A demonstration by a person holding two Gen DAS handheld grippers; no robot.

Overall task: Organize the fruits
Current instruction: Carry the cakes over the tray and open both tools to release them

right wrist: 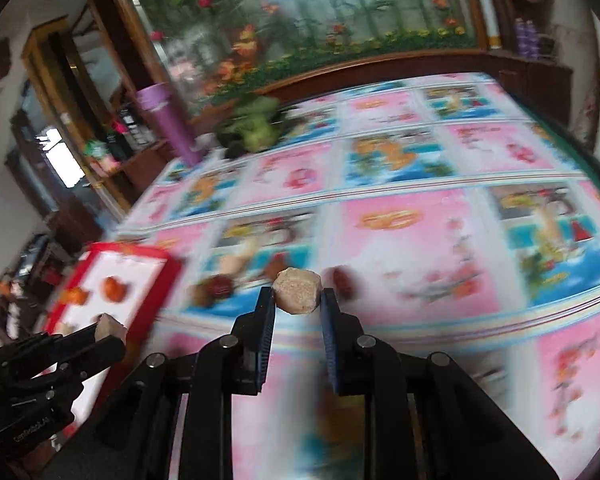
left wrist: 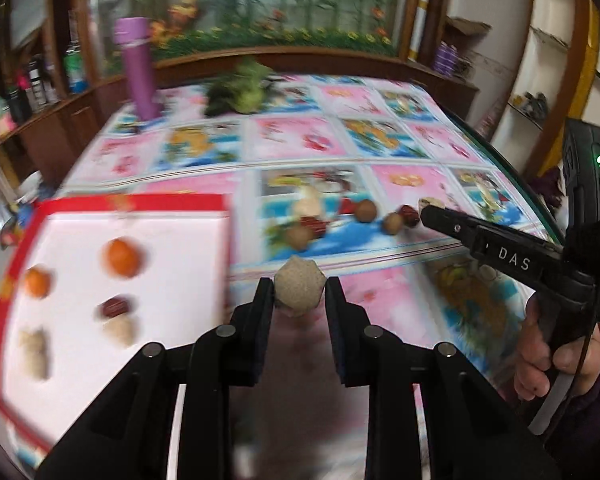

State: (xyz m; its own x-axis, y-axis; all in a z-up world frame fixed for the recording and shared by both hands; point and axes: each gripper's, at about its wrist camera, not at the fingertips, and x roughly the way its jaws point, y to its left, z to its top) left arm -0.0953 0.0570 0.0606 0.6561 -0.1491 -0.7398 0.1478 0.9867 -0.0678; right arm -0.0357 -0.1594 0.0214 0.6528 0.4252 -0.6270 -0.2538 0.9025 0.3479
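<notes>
Across the whole surface a glossy cloth (left wrist: 340,144) printed in pink and blue picture squares is spread, and its edge curves away at the right. Behind it a wood-framed panel of painted flowers and bamboo (left wrist: 260,4) is seen, with dark wooden shelving (left wrist: 28,92) crowded with bottles at the left. A purple cylinder (left wrist: 137,66) is stood upright near the far edge of the cloth, and a dark green leafy bundle (left wrist: 240,88) is laid just beside it.

At the left a red-rimmed white tray (left wrist: 112,204) is set on the cloth; two orange fruits (left wrist: 122,258), a dark red date (left wrist: 114,307) and pale beige pieces (left wrist: 34,350) are held inside it, well apart from one another. Loose brown round fruits (left wrist: 366,211) and red dates (left wrist: 408,214) are scattered on the cloth to the right of the tray, though much is blurred.

A pale faceted beige piece (left wrist: 300,290) is pinched between the tips of the left gripper (left wrist: 300,294), above the cloth just right of the tray's near corner. A second, pinkish-beige faceted piece (right wrist: 298,290) is clamped in the same way by the right gripper (right wrist: 298,298), above the cloth near the loose fruits. The right gripper's handle is grasped by a hand (left wrist: 548,352).
</notes>
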